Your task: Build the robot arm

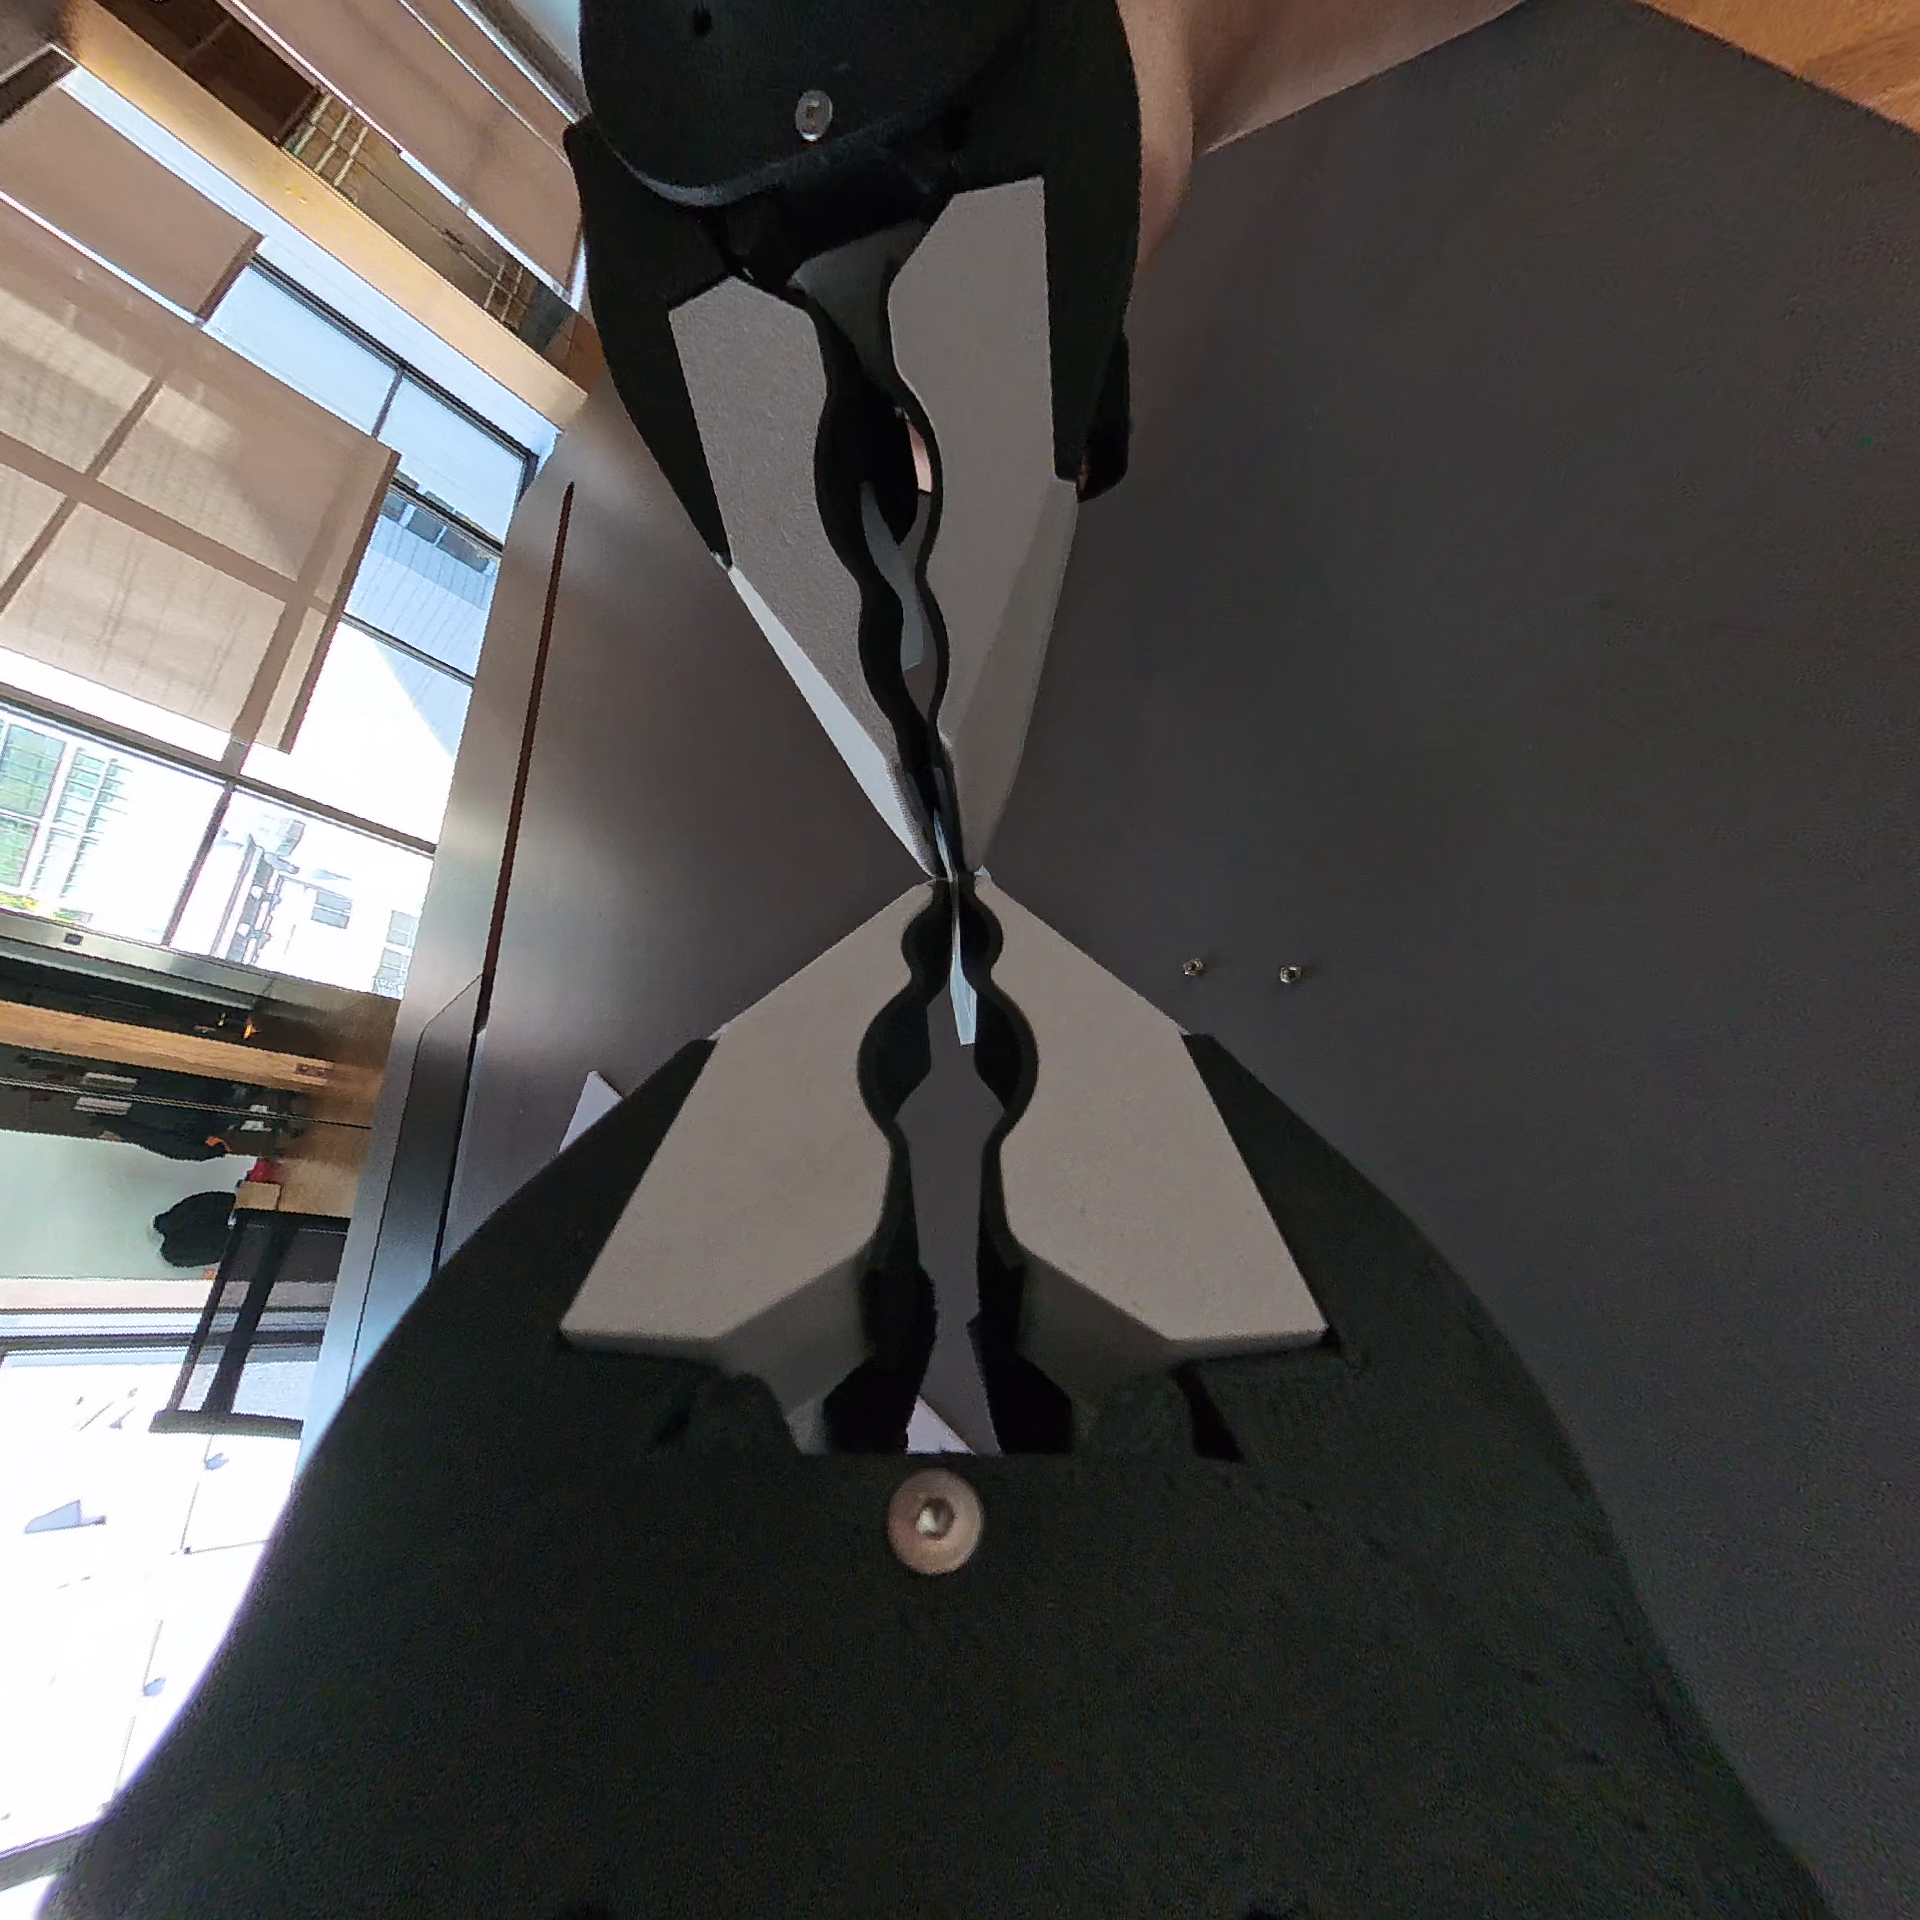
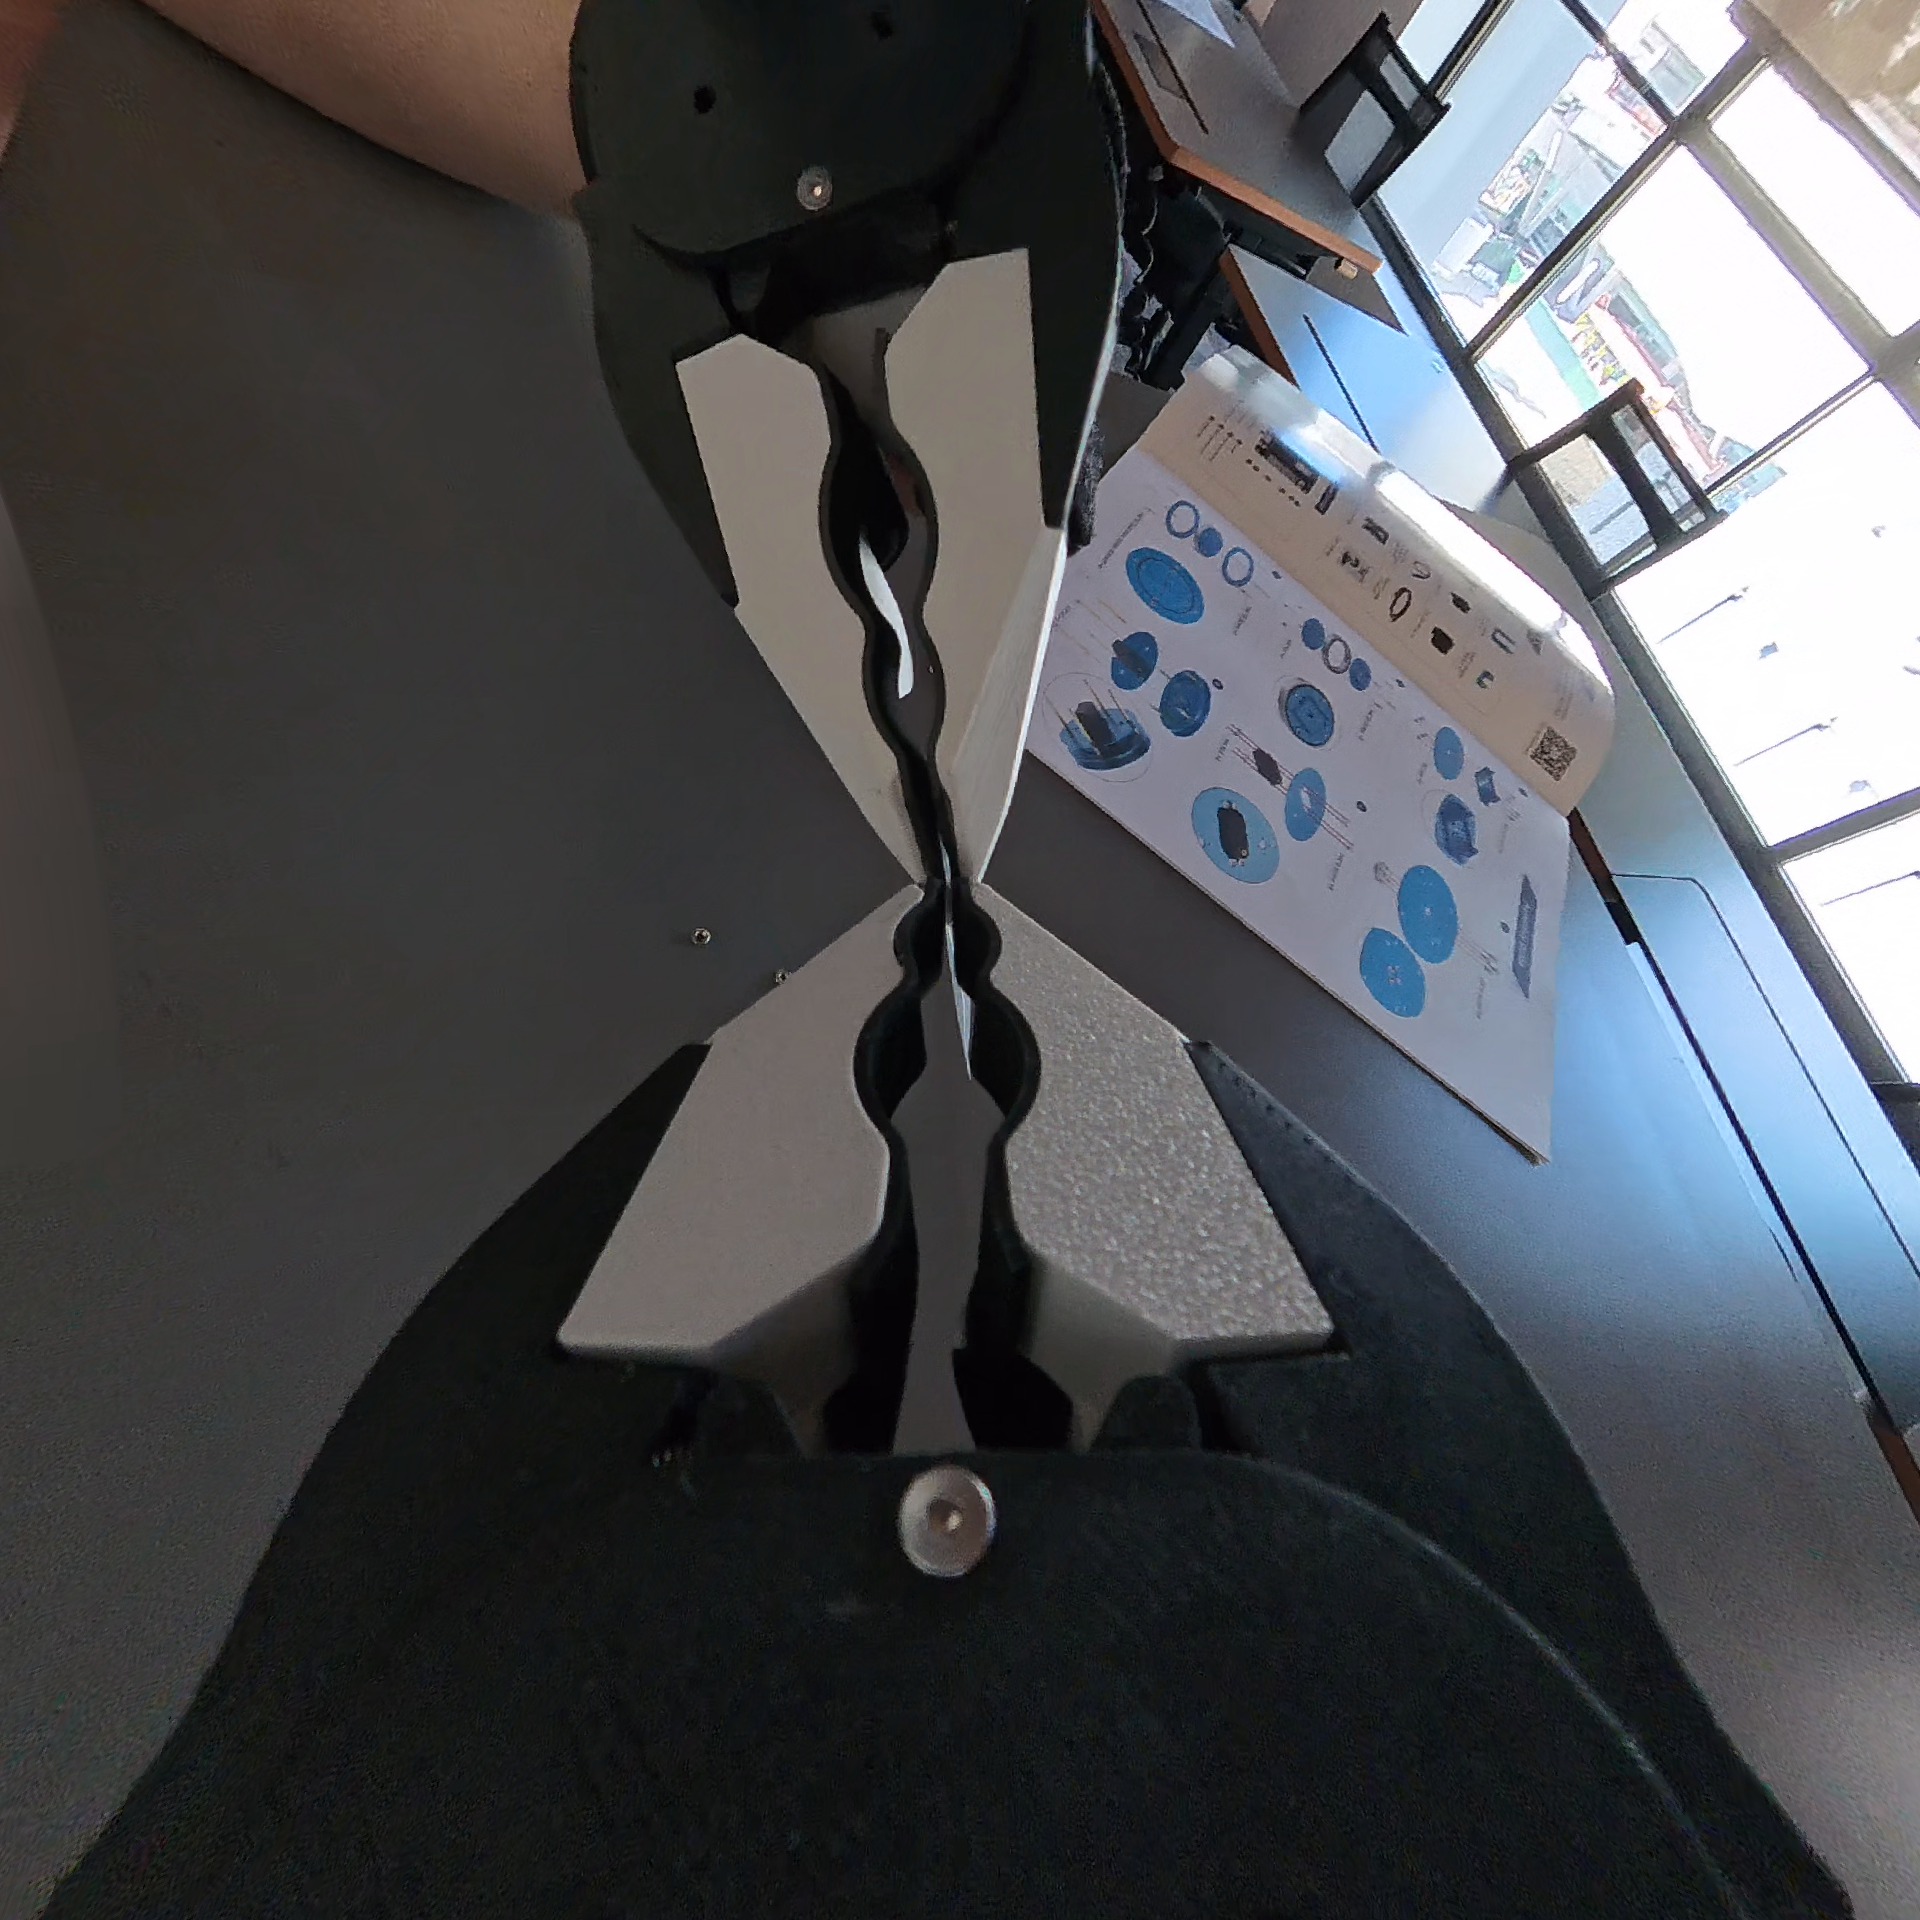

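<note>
Left gripper (image 1: 951, 902) and right gripper (image 2: 948, 902) meet tip to tip above the grey table (image 1: 1507, 623), each pressed shut on one thin white strip (image 1: 963, 997). Pulling apart or twisting might tear the strip or slip it free. Two small nuts (image 1: 1195, 966) lie near; one printed sheet (image 2: 1351, 779) reaches the table's edge.

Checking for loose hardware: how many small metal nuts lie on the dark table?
2. One small silver metal nut and a second lie side by side on the dark grey table, right of the touching tool tips. Others may be hidden beneath the tools.
</note>
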The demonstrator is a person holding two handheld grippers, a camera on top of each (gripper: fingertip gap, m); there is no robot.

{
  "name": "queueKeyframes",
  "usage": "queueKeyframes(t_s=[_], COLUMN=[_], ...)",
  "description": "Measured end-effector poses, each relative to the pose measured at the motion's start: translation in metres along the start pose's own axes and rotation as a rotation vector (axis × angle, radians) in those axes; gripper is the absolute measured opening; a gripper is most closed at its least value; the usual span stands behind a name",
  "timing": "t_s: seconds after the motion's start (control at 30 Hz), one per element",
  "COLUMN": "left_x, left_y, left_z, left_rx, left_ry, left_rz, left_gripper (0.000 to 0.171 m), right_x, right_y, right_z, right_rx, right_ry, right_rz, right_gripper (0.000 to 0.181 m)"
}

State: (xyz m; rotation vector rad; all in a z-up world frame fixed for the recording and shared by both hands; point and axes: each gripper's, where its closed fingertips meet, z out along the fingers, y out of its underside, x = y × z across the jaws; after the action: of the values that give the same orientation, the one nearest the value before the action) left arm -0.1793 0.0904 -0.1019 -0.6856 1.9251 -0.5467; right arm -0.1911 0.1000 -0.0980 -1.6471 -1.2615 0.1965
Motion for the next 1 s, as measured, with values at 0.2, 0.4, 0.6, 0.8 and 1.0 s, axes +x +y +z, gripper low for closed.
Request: queueKeyframes(t_s=[0.2, 0.4, 0.6, 0.8, 1.0], left_x=[0.001, -0.002, -0.005, -0.007, -0.021], left_y=[-0.009, -0.011, -0.011, -0.013, 0.013], left_z=[0.001, -0.002, -0.006, -0.007, -0.013], left_rx=[0.025, 0.024, 0.027, 0.035, -0.03], left_ry=[-0.011, -0.019, -0.029, -0.04, -0.104], left_rz=[0.011, -0.002, -0.014, -0.015, -0.051], left_gripper=[0.0, 0.0, 0.0, 0.0, 0.0], right_x=[-0.004, -0.003, 0.0, 0.002, 0.023], right_y=[-0.001, -0.003, -0.001, 0.0, 0.017], right_z=[-0.01, -0.017, -0.025, -0.034, -0.066], right_rx=[0.006, 0.019, 0.031, 0.043, 0.033], right_ry=[-0.05, -0.056, -0.058, -0.064, 0.013], right_rz=[0.026, 0.038, 0.052, 0.066, 0.127], right_gripper=[0.0, 0.0, 0.0, 0.0, 0.0])
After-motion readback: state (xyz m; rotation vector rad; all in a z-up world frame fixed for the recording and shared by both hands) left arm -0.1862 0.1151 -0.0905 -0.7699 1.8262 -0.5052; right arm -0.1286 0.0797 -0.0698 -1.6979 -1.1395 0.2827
